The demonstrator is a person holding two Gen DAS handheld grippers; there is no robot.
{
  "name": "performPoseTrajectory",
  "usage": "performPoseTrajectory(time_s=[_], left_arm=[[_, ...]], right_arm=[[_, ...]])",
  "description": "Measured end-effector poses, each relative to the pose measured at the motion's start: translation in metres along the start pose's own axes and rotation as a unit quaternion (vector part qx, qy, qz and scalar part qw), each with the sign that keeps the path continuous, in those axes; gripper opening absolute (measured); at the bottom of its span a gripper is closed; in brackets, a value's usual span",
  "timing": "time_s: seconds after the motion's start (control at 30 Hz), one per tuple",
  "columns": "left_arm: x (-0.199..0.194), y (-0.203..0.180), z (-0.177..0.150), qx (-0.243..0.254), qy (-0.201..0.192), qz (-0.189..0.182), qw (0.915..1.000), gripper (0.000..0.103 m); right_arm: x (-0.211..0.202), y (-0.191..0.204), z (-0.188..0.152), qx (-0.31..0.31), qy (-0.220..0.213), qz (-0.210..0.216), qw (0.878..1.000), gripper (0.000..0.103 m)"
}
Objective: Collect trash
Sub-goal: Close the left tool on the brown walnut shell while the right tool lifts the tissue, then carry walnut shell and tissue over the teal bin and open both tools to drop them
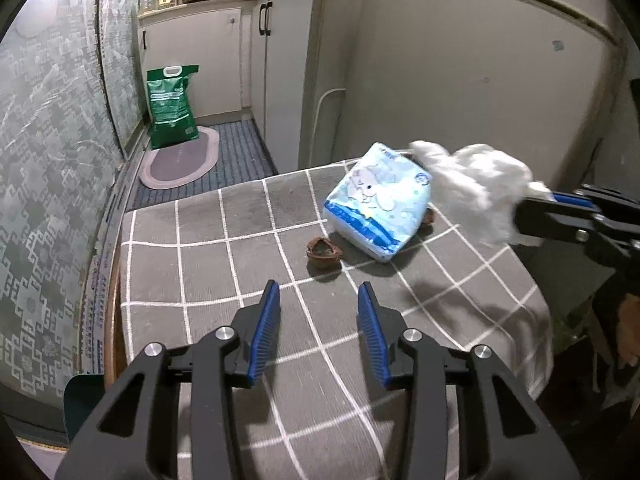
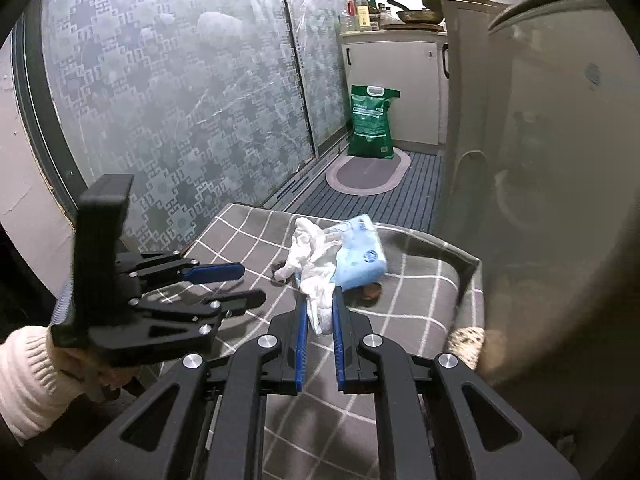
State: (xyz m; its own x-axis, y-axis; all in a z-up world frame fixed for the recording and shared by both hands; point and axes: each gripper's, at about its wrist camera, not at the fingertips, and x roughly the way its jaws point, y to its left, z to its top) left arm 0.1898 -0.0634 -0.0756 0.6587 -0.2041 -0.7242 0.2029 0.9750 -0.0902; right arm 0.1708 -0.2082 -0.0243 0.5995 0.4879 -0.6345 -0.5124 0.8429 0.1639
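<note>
Both my grippers differ: right gripper [image 2: 320,316] pinches crumpled tissue [image 2: 314,264], trailing lengthwise ahead; left gripper [image 1: 319,300] gapes empty.

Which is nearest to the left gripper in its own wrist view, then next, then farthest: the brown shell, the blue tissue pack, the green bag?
From the left gripper:
1. Brown shell, just ahead on the checked cloth.
2. Blue tissue pack, beyond it, to the right.
3. Green bag, far back on the floor, left.

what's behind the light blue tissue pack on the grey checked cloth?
In the left wrist view, a small brown shell-like scrap pokes out behind the light blue tissue pack. The pack covers the rest of it and the grey checked cloth there.
</note>
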Motion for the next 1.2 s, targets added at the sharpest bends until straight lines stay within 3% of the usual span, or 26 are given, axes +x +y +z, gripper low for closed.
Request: performPoseTrajectory(time_s=[0.57, 0.63, 0.7, 1.2], left_arm=[[0.026, -0.013, 0.022, 0.0, 0.01, 0.04, 0.9991, 0.034], [0.028, -0.012, 0.024, -0.001, 0.012, 0.045, 0.9989, 0.032], [0.028, -0.011, 0.025, -0.003, 0.013, 0.049, 0.9987, 0.023], [0.0, 0.005, 0.009, -0.019, 0.011, 0.018, 0.9996, 0.023]], right_arm=[[-0.012, -0.014, -0.019, 0.006, 0.009, 0.008, 1.0, 0.011], [-0.011, -0.015, -0.019, 0.008, 0.011, 0.009, 1.0, 0.011], [-0.01, -0.016, -0.019, 0.009, 0.013, 0.01, 1.0, 0.011], [0.003, 0.01, -0.004, -0.007, 0.02, 0.02, 1.0, 0.011]])
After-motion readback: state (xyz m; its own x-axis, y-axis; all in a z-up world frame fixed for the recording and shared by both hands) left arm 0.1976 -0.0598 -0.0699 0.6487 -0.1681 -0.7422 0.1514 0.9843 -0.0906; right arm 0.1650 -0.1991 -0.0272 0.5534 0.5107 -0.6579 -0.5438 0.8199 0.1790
